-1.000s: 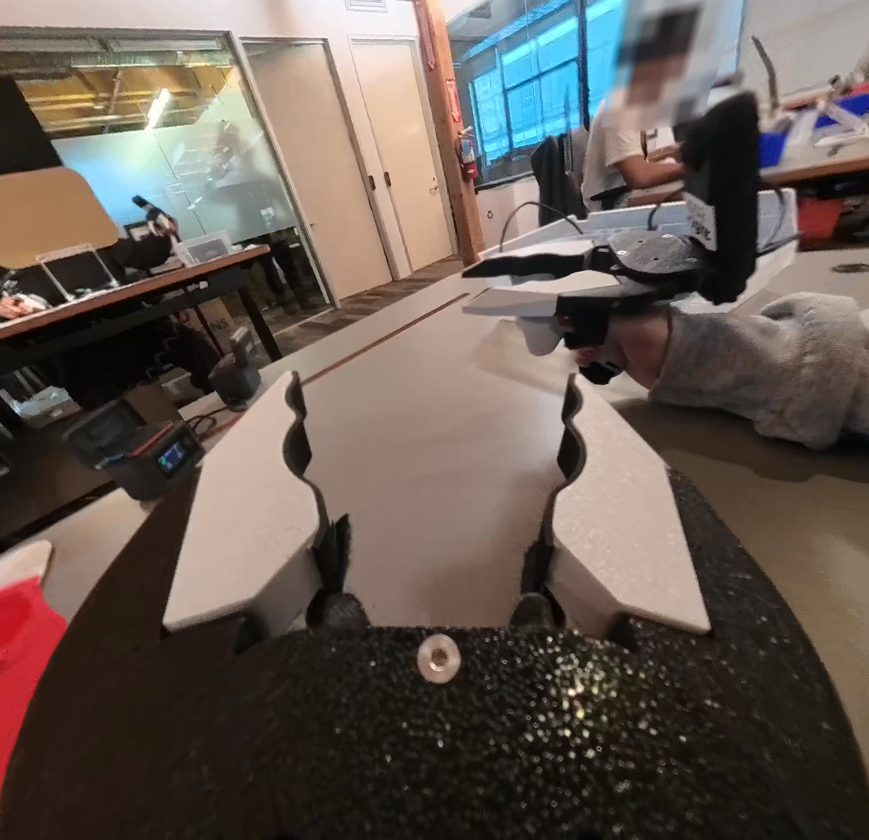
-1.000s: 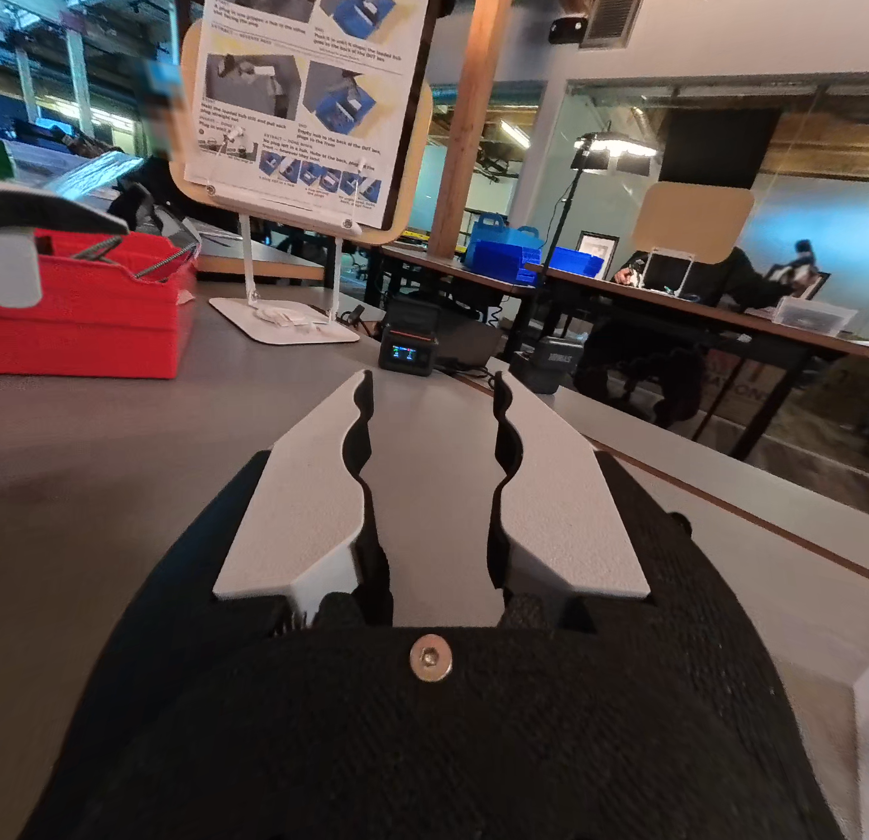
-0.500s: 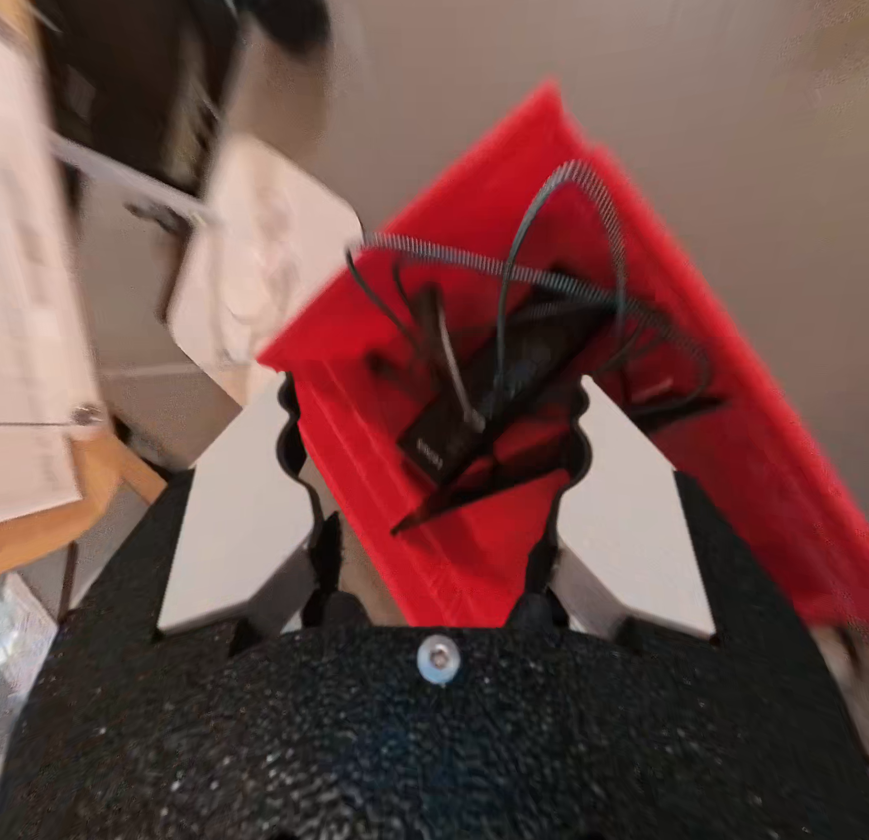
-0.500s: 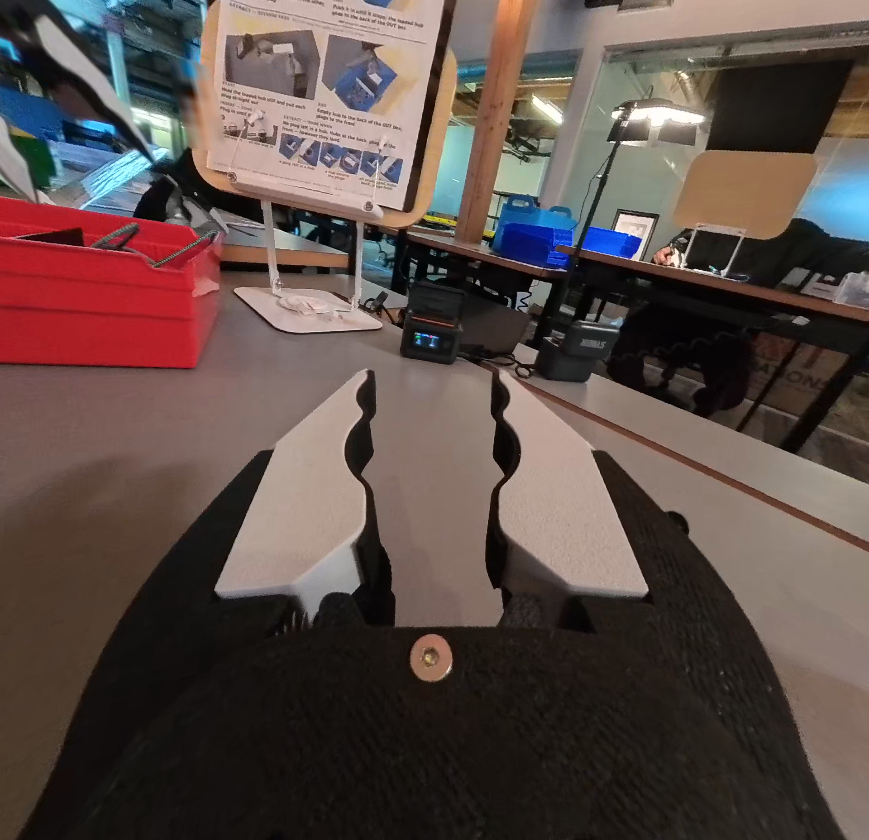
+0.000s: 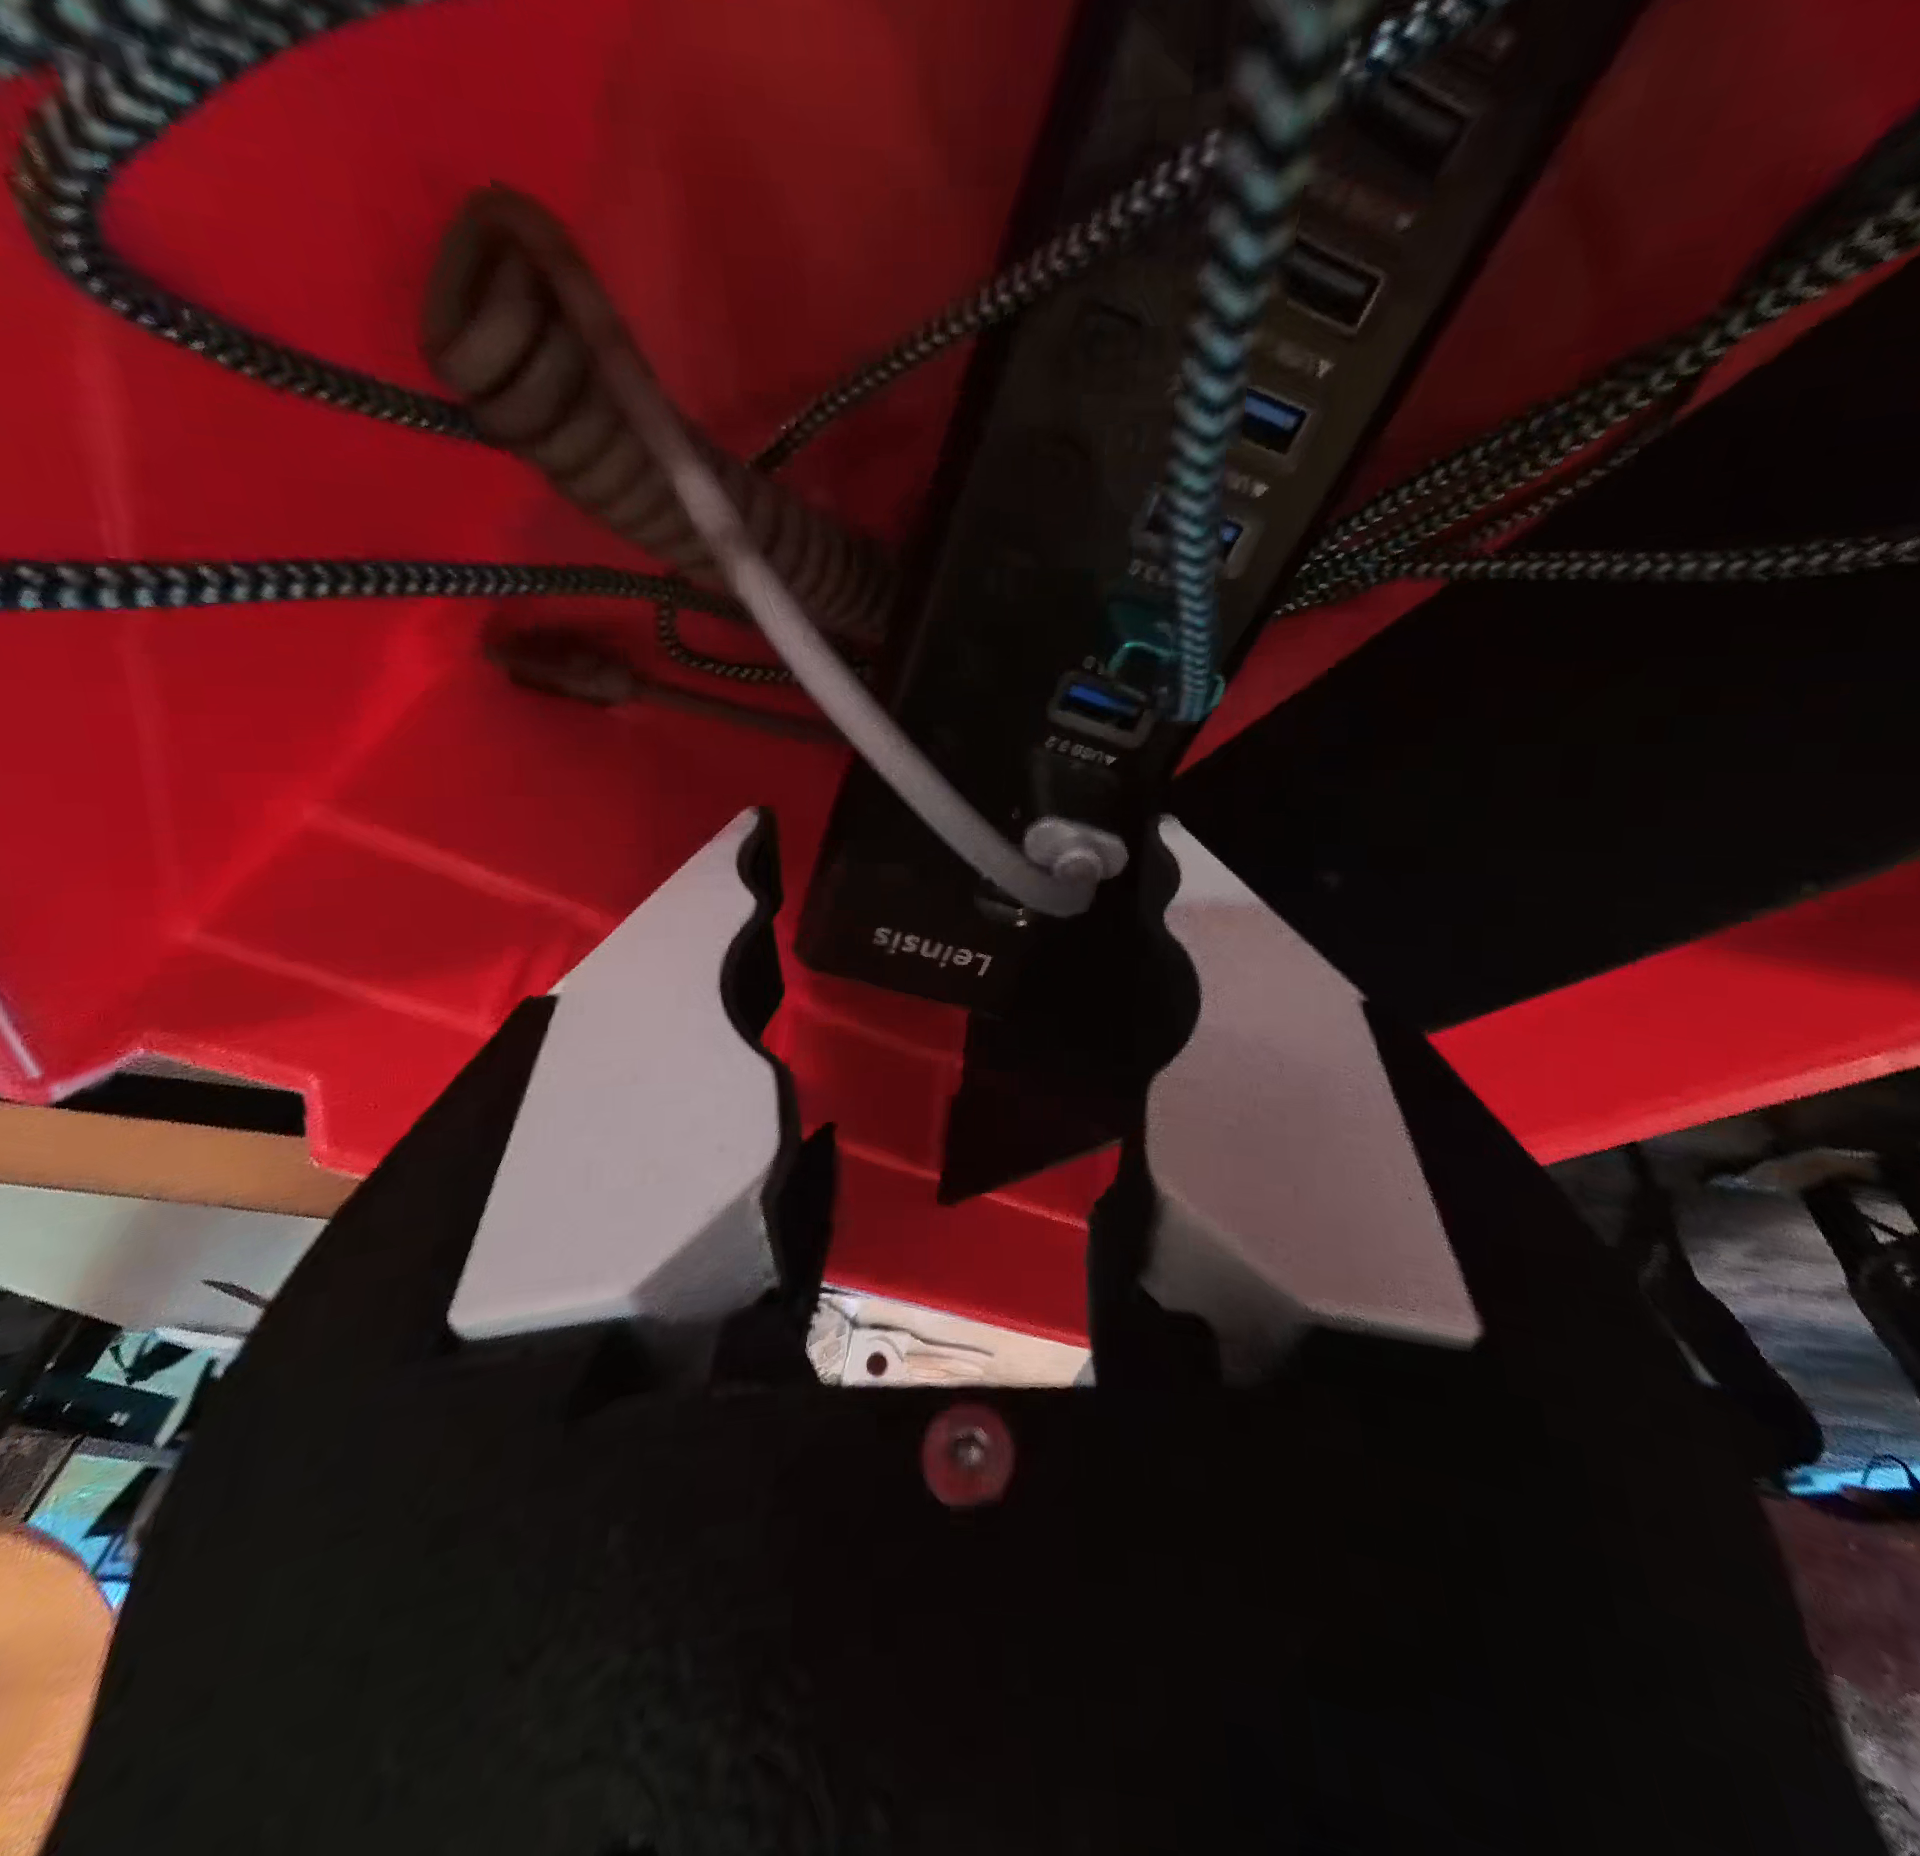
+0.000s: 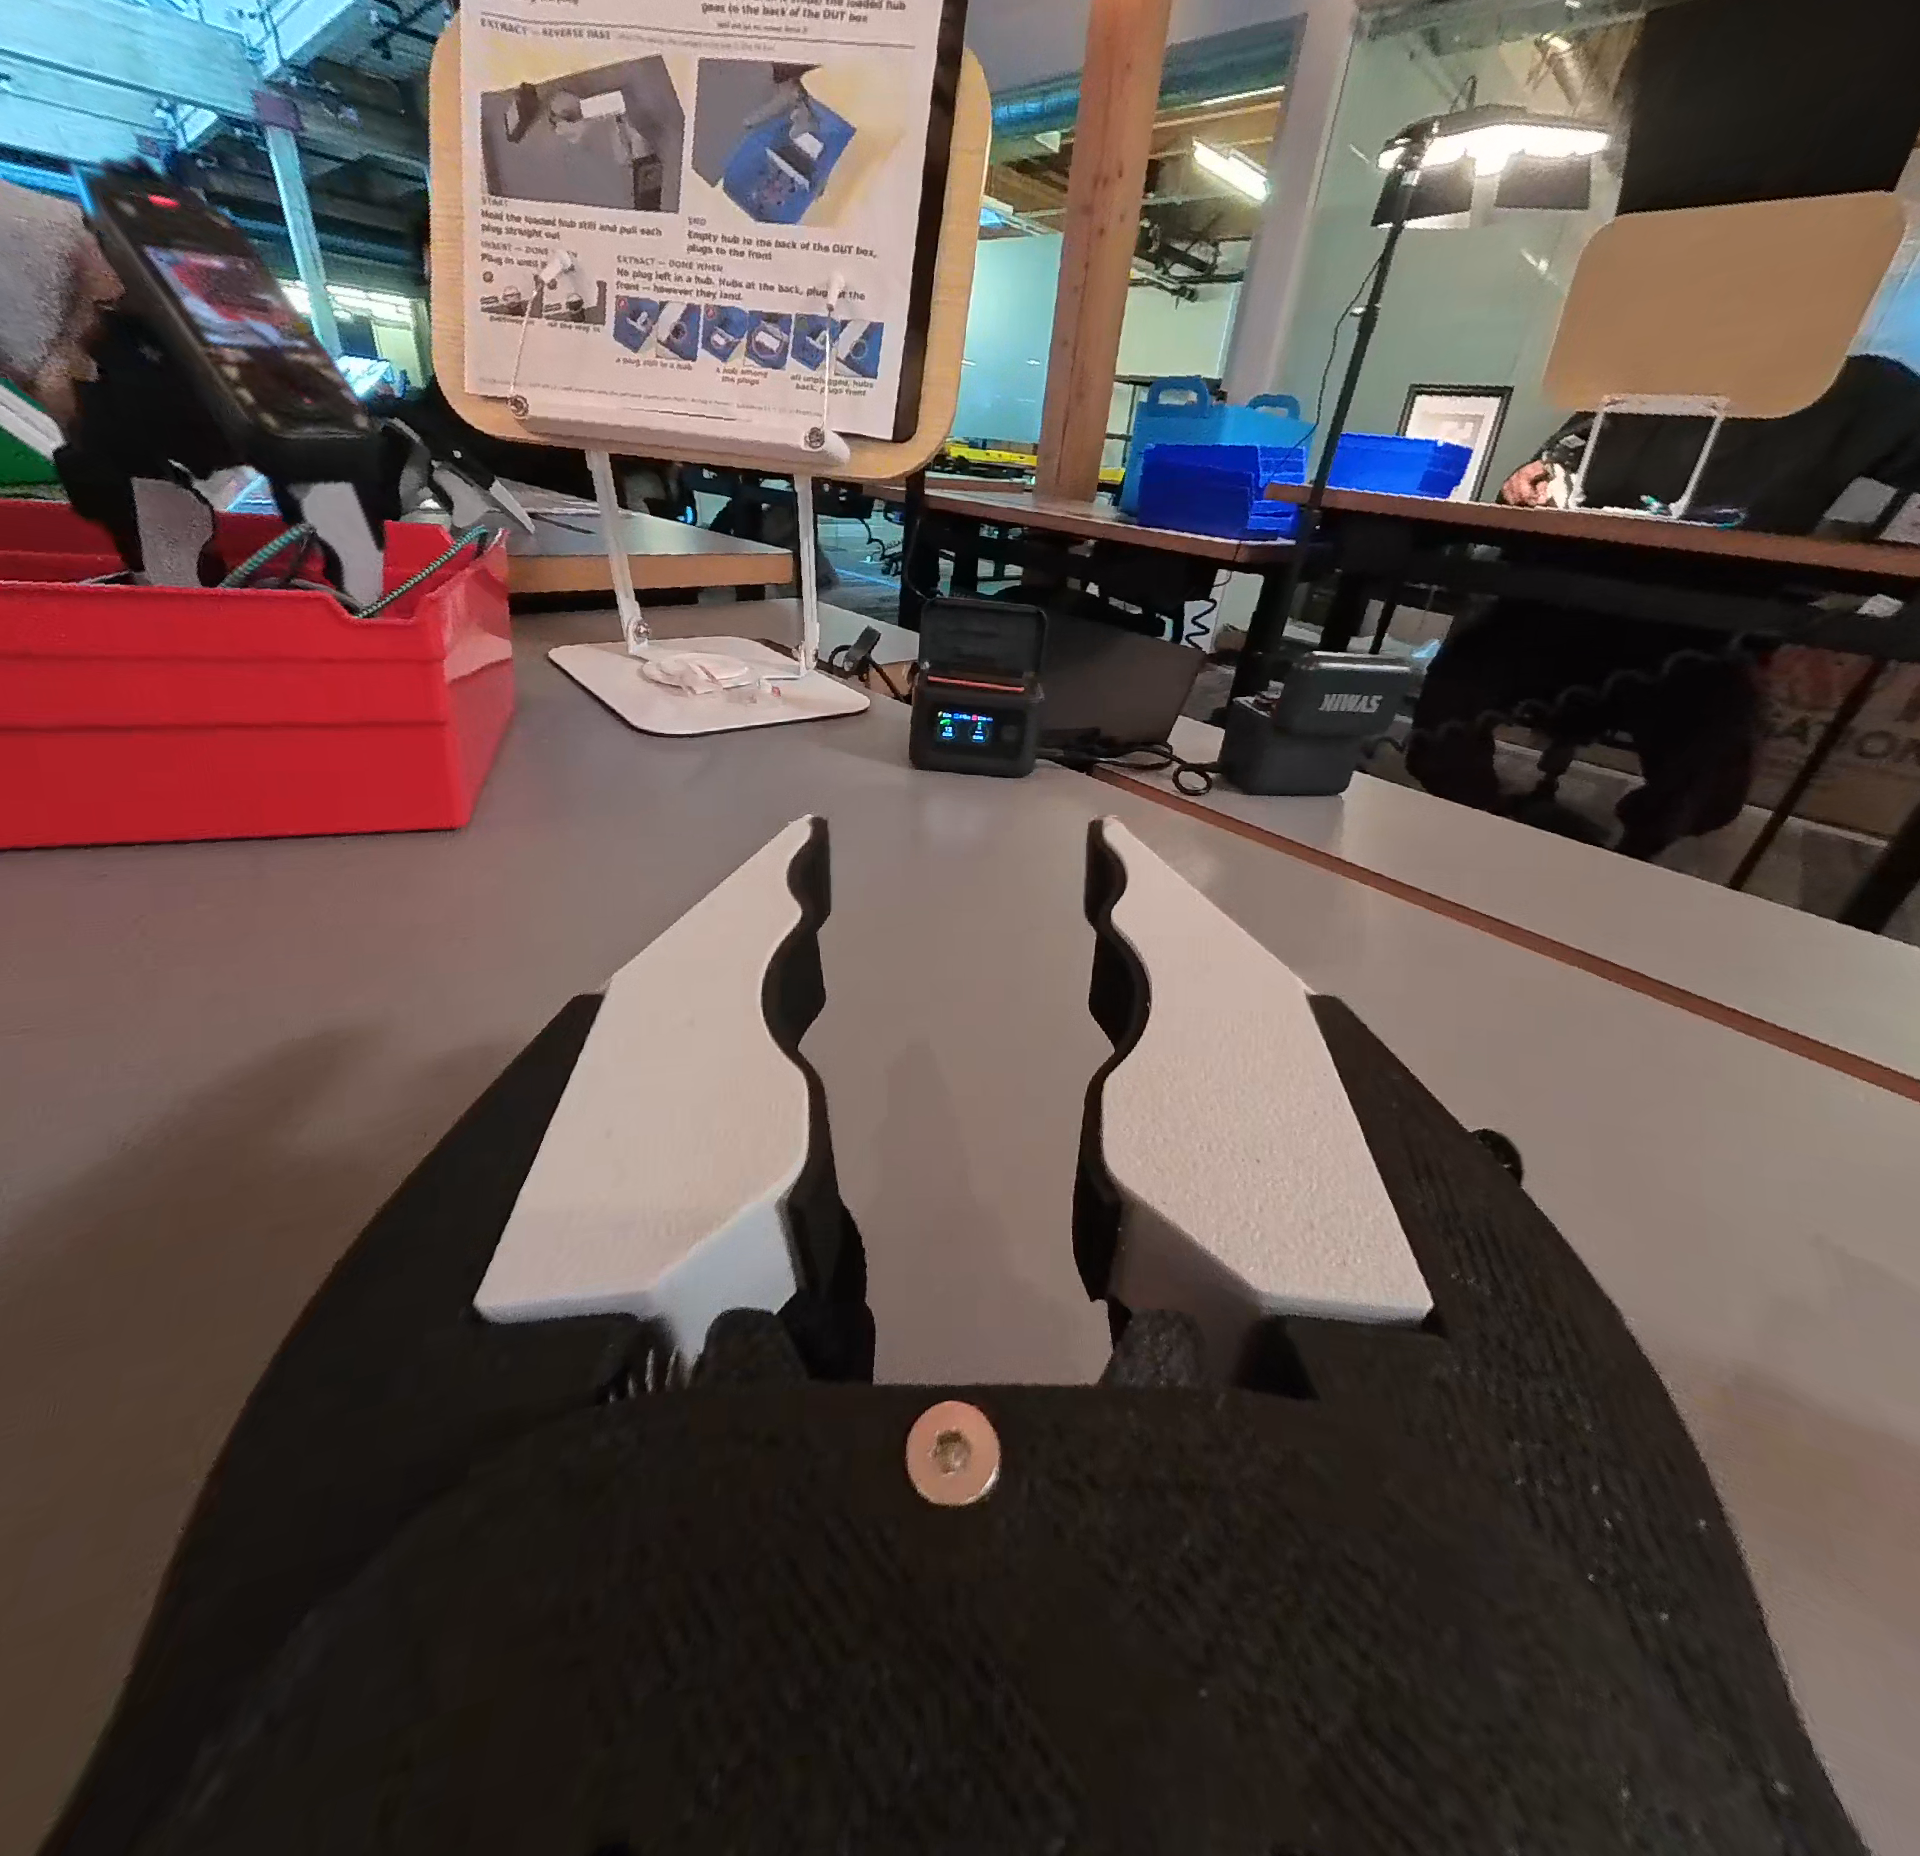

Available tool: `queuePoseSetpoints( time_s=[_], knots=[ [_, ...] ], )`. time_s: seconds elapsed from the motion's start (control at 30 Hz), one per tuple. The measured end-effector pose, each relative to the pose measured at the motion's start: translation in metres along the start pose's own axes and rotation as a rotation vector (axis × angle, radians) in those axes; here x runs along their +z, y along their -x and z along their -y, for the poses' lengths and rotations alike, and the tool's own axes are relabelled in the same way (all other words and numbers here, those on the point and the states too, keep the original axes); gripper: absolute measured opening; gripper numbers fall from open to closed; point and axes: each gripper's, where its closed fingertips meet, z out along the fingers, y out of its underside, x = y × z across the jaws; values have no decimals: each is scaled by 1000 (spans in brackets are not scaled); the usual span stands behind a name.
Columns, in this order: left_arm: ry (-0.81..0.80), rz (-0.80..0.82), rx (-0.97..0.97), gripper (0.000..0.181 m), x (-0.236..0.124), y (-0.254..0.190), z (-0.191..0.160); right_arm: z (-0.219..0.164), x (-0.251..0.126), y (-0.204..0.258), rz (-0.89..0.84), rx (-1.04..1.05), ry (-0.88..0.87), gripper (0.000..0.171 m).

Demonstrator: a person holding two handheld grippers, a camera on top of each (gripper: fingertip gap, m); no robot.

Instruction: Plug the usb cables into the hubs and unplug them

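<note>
Grey counter (image 6: 260,1027): left tongs (image 5: 961,933) spread above a black hub (image 5: 1039,559) in the red bin (image 5: 312,871); right tongs (image 6: 956,840) spread, empty.

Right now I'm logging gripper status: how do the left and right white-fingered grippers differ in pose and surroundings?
The left gripper points down into the red plastic bin, while the right gripper lies level over the bare grey table. The left one's fingers flank the end of a black USB hub among braided cables; the right one's flank nothing. Both are open and hold nothing.
</note>
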Motion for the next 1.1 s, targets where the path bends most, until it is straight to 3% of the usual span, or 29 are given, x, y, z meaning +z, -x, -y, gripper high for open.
queuePoseSetpoints(
  time_s=[0.33, 0.57, 0.7, 0.9, 1.1],
  knots=[
    [25, -48, 64, 67, 11, -9, 11, -6, 4, 4, 29, 18, 32, 48],
    [28, 81, 92, 61, -1, -10, 13, -7, 4, 5, 34, 14, 36, 47],
    [-8, 196, 38, 60, -38, -7, 3, -7, 5, 4, 33, 19, 37, 47],
    [68, 440, -2, 59, -107, 1, -37, -7, 5, 6, 39, 35, 38, 46],
    [60, 660, -46, 60, -201, 10, -53, -6, 4, 6, 36, 37, 37, 45]
  ],
)
